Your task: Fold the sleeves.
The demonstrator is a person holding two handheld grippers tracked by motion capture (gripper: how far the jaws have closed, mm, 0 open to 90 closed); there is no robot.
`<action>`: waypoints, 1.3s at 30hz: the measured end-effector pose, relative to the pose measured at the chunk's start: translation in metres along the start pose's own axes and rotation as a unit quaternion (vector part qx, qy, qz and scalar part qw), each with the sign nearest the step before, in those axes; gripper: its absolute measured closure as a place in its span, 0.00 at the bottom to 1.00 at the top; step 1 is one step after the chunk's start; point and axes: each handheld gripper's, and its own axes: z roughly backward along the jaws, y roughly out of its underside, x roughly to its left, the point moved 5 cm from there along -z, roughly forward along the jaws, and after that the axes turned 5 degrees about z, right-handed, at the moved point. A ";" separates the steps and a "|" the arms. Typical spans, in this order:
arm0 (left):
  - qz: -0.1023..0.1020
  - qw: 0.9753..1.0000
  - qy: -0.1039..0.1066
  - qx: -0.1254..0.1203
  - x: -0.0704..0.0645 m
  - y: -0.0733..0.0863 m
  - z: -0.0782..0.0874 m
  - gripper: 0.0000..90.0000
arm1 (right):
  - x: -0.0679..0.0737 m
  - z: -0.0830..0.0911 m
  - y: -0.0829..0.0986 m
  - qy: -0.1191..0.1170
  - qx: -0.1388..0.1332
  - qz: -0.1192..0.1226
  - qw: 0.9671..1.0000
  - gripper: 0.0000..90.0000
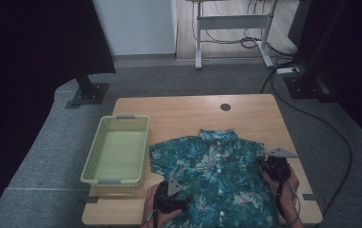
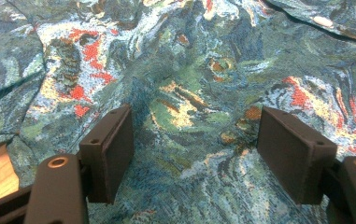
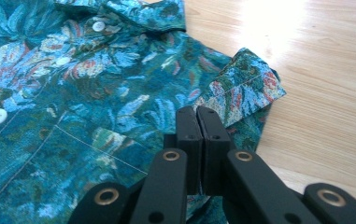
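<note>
A teal short-sleeved shirt (image 1: pixel 216 171) with a floral print and white buttons lies flat, front up, on the wooden table (image 1: pixel 250 116), collar towards the far side. My left gripper (image 1: pixel 171 192) hovers open low over the shirt's near left part, and its jaws straddle bare cloth (image 2: pixel 189 93). My right gripper (image 1: pixel 271 166) is at the shirt's right edge beside the sleeve. Its jaws (image 3: pixel 197 114) are pressed together above the fabric (image 3: pixel 73 93), just short of the sleeve cuff (image 3: pixel 252 79), with nothing visible between them.
A light green plastic basket (image 1: pixel 100 142) stands with nothing in it on the table's left side, right beside the shirt's left sleeve. A round black grommet (image 1: pixel 225 107) sits near the far edge. Bare wood (image 3: pixel 316 70) lies to the right of the sleeve.
</note>
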 end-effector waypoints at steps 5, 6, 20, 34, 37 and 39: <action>0.000 1.000 0.000 0.000 0.000 0.000 0.000 0.30 | 0.006 -0.010 -0.001 -0.003 0.011 0.005 1.000 0.97; 0.000 1.000 0.000 0.000 0.000 0.000 0.000 0.30 | 0.007 -0.013 -0.002 -0.003 0.016 0.006 1.000 0.97; 0.001 1.000 0.000 0.000 0.000 0.000 0.000 0.30 | 0.016 -0.032 -0.002 -0.008 0.042 0.006 0.999 0.95; 0.001 1.000 0.001 0.000 0.000 0.000 0.000 0.30 | 0.023 -0.010 -0.004 -0.055 -0.011 -0.002 0.998 0.74; 0.001 1.000 0.001 0.000 0.000 0.000 0.000 0.30 | 0.024 -0.003 0.002 -0.056 -0.010 0.000 0.998 0.71; 0.001 1.000 0.001 0.000 0.000 0.000 0.000 0.30 | 0.025 0.003 0.007 -0.058 -0.008 0.000 0.998 0.70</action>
